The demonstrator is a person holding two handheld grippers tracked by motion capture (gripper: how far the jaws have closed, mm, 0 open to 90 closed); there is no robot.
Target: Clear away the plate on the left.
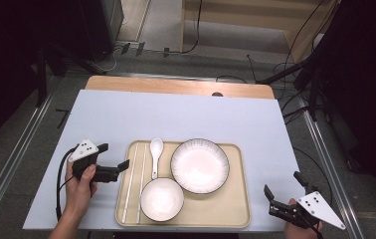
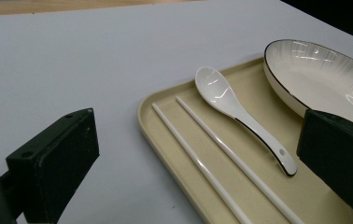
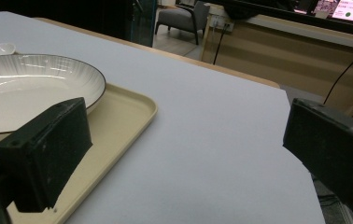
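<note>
Beige plastic tray (image 1: 235,209) sits near the table's front edge on the pale grey table cover (image 1: 126,114). High view: it holds two white chopsticks (image 1: 132,181) along its left side, a white ceramic spoon (image 1: 155,155), a small white bowl (image 1: 162,198) at the front and a wide dark-rimmed bowl (image 1: 200,165) behind it. Left gripper (image 1: 112,160) hovers just beside the tray's left rim, jaws apart, nothing held. Right gripper (image 1: 283,191) waits off the tray's right corner, also spread and empty.

Left gripper view: chopsticks (image 2: 212,161) and spoon (image 2: 240,116) lie close together w/ the tray lip (image 2: 153,126) between them and the jaws. Risk, I'd say: thin glossy sticks roll or slip, or a jaw clips the lip and jolts everything.

Right gripper view: wide bowl (image 3: 30,88) overhangs near the tray edge (image 3: 132,116); a careless sweep could knock it.
</note>
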